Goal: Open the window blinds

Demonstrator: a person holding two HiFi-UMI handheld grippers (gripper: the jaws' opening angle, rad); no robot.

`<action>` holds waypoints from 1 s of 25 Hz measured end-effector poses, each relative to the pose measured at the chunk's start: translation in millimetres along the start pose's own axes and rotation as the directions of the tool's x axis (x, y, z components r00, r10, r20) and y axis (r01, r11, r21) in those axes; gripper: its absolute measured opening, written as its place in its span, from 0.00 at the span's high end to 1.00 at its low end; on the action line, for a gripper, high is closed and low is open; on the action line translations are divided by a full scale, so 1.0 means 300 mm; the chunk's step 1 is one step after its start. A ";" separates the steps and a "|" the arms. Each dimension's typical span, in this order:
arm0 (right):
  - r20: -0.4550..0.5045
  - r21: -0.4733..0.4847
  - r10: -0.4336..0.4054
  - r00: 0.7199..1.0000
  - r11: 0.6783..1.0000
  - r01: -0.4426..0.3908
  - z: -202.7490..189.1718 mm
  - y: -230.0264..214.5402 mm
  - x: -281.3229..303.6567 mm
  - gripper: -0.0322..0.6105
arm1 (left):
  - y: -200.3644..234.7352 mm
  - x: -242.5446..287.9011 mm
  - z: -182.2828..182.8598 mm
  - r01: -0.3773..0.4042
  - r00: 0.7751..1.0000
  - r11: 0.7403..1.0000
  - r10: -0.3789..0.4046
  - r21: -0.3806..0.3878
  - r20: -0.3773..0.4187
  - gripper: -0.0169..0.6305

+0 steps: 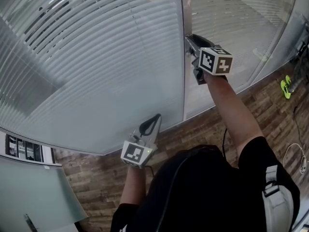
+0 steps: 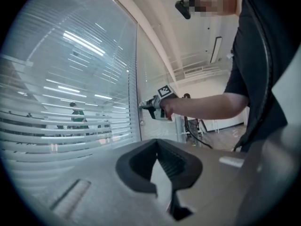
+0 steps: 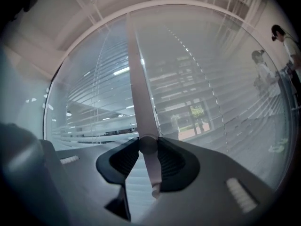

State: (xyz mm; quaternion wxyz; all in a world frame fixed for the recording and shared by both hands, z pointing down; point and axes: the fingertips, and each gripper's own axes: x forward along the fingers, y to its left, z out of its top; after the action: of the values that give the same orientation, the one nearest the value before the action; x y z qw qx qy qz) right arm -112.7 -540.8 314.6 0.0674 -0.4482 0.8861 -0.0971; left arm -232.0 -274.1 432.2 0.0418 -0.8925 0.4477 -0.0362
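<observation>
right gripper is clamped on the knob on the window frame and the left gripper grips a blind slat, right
The left gripper grips nothing: the left gripper view shows its jaws together and empty, clear of the blinds. The right gripper is clamped on the knob on the window frame.

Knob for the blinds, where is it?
The knob sits on the upright frame strip between the two glass panes, pinched in the right gripper, at the middle of the right gripper view.

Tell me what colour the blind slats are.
White to pale grey; the slats show best in the head view.
</observation>
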 end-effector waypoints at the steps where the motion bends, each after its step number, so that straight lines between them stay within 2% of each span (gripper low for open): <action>1: 0.006 0.024 -0.002 1.000 1.000 0.002 0.001 -0.001 0.000 0.75 | 0.001 -0.001 -0.001 0.000 1.000 1.000 0.000 -0.003 -0.002 0.97; 7: 0.034 0.112 -0.011 0.999 0.994 0.008 -0.002 -0.004 0.001 0.75 | 0.003 -0.004 0.005 -0.001 1.000 1.000 0.001 -0.007 -0.008 0.97; 11: 0.072 0.228 -0.003 0.997 0.974 -0.013 0.005 -0.004 -0.004 0.75 | 0.011 -0.006 -0.018 -0.005 1.000 1.000 0.005 0.000 0.011 0.97; 18: 0.097 0.322 -0.008 0.995 0.946 -0.024 0.005 -0.008 -0.002 0.75 | 0.015 -0.004 -0.005 -0.008 1.000 1.000 0.008 0.003 -0.002 0.97; 21: 0.102 0.328 -0.006 0.995 0.944 -0.028 0.006 -0.007 -0.005 0.75 | 0.012 -0.004 -0.011 -0.011 1.000 1.000 0.011 0.002 0.002 0.97; 25: 0.099 0.280 0.008 0.995 0.959 -0.036 0.003 -0.006 -0.008 0.75 | 0.006 -0.003 -0.019 -0.010 1.000 1.000 0.010 -0.011 0.004 0.97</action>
State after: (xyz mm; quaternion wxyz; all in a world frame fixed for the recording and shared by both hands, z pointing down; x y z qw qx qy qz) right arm -109.7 -539.9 314.1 0.1743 -0.4283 0.8640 -0.1994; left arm -234.4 -274.6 437.5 0.0381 -0.8906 0.4521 -0.0318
